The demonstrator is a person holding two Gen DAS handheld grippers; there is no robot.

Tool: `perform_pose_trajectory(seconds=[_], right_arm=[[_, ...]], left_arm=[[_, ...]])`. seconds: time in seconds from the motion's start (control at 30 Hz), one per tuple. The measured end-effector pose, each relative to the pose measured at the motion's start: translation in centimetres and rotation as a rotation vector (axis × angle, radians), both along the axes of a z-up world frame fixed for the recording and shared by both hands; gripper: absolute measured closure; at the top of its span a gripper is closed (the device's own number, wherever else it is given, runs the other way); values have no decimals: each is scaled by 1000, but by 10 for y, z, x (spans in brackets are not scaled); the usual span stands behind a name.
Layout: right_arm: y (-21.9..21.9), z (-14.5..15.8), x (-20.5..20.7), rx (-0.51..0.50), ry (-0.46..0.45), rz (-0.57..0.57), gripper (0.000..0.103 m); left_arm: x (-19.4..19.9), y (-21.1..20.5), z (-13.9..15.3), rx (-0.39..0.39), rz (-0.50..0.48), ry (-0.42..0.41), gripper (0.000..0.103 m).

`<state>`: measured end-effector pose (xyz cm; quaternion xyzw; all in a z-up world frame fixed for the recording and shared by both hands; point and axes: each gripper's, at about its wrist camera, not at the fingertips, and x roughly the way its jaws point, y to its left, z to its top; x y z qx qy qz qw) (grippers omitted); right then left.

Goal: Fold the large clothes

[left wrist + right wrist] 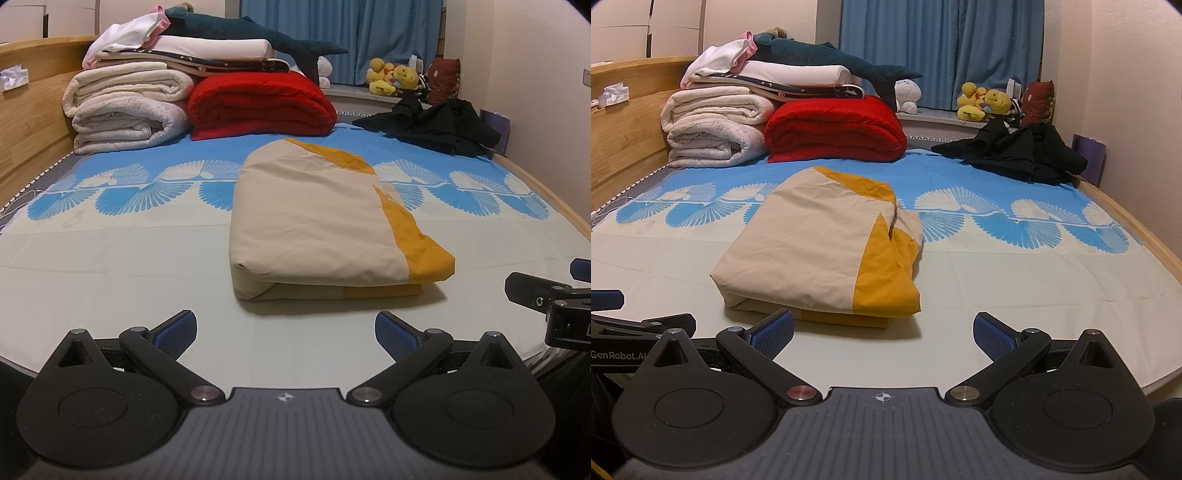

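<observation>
**A:** Beige-and-yellow cloth (pixel 317 221) status?

**B:** Folded into a compact stack mid-bed, in front of the red blanket (pixel 258 107). Looks done.

**A:** Grippers?

**B:** Left gripper (pixel 284 332) spread wide, empty, just short of the stack. Right gripper (pixel 882 334) same. Black clothes (pixel 1015 151) right of the blanket are still crumpled (probably next).

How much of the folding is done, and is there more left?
Done: the beige and mustard-yellow cloth lies folded on the bed sheet. In hand: nothing; the left gripper and right gripper are open. Left: the crumpled black garment looks unfolded.
</observation>
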<state>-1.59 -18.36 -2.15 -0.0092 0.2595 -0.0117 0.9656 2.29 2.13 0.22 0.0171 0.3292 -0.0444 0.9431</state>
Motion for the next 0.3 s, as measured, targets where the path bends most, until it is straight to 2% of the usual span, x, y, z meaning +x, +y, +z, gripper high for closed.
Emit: perform_pose_trajectory(seconds=[0.3], right_arm=[[0,0,0,-1,0,0,1]], left_arm=[[1,1,0,-2,-6,6,0]])
